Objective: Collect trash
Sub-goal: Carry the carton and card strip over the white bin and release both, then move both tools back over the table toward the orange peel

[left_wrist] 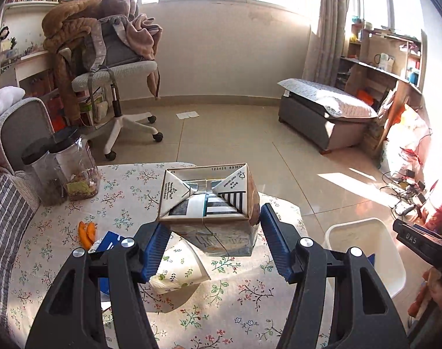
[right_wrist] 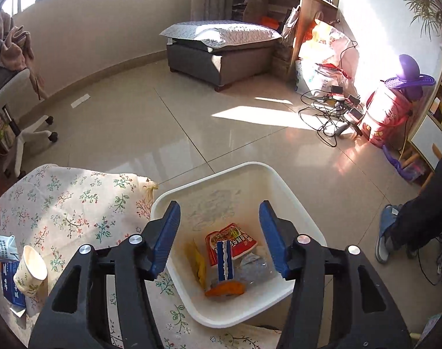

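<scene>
My left gripper (left_wrist: 210, 229) is open, its blue pads on either side of a milk carton (left_wrist: 206, 197) that lies on the floral tablecloth (left_wrist: 128, 203); the pads do not press it. A floral paper cup (left_wrist: 177, 270) lies on its side under the left finger, beside a blue packet (left_wrist: 110, 241) and orange peel (left_wrist: 87, 234). My right gripper (right_wrist: 219, 235) is open and empty above the white bin (right_wrist: 221, 317), which holds a red wrapper (right_wrist: 232, 241), a blue wrapper (right_wrist: 225, 261), orange peel (right_wrist: 225, 288) and clear plastic. The cup (right_wrist: 30, 273) also shows at the left of the right wrist view.
Two black-lidded jars (left_wrist: 72, 168) stand at the table's far left. An office chair (left_wrist: 113, 67) draped with clothes, a grey ottoman (left_wrist: 325, 113), and cables (right_wrist: 331, 110) on the tiled floor lie beyond. A person's leg and shoe (right_wrist: 389, 232) are at the right.
</scene>
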Action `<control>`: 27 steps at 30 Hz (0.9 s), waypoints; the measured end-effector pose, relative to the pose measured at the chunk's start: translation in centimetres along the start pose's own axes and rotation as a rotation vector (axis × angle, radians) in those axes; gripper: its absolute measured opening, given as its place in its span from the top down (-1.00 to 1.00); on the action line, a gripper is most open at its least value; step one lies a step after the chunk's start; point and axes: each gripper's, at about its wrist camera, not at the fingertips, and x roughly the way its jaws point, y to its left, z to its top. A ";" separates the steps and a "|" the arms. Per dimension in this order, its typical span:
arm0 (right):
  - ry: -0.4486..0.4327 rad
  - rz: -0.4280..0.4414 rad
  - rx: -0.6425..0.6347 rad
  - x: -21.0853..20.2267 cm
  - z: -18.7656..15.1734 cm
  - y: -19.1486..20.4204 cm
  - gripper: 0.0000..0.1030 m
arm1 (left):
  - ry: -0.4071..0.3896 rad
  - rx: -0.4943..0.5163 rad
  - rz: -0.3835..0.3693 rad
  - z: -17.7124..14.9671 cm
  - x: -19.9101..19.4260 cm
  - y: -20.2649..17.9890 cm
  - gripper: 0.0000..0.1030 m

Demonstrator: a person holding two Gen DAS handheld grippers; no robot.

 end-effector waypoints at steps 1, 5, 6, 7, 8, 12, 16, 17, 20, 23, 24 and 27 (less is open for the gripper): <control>-0.006 -0.034 0.003 0.1 -0.2 -0.3 -0.73 | 0.006 0.006 -0.015 0.0 0.2 -0.8 -0.18; -0.013 -0.160 -0.001 0.6 -0.8 -1.8 -0.86 | 0.043 0.005 -0.088 -0.2 1.7 -3.5 -0.18; -0.005 -0.182 -0.005 0.8 -1.0 -2.3 -0.86 | 0.056 0.000 -0.112 -0.3 2.1 -4.3 -0.18; 0.001 -0.188 -0.002 1.0 -1.0 -2.7 -0.86 | 0.074 -0.010 -0.143 -0.4 2.7 -5.0 -0.18; 0.007 -0.186 0.006 1.1 -1.0 -3.3 -0.86 | 0.098 -0.026 -0.177 -0.5 3.4 -5.6 -0.18; -0.003 -0.196 0.073 0.9 -0.7 -6.0 -0.86 | 0.206 -0.092 -0.299 -1.1 6.1 -8.6 -0.18; 0.000 -0.166 0.206 0.6 -0.3 -9.4 -0.86 | 0.261 -0.105 -0.402 -1.6 7.8 -12.3 -0.18; 0.002 -0.150 0.246 0.5 -0.3 -10.2 -0.86 | 0.283 -0.116 -0.440 -1.7 8.3 -13.3 -0.18; -0.008 -0.121 0.340 0.0 -0.2 -11.5 -0.86 | 0.354 -0.130 -0.543 -1.9 9.6 -16.0 -0.19; -0.032 -0.120 0.344 -0.4 -0.1 -11.2 -0.86 | 0.366 -0.107 -0.554 -2.1 9.5 -16.8 -0.43; -0.033 -0.112 0.333 -0.4 -0.1 -10.8 -0.86 | 0.357 -0.104 -0.553 -2.1 9.2 -16.5 -0.53; -0.014 -0.066 0.291 -0.4 -0.2 -9.0 -0.86 | 0.339 -0.088 -0.491 -1.8 8.6 -14.3 -0.59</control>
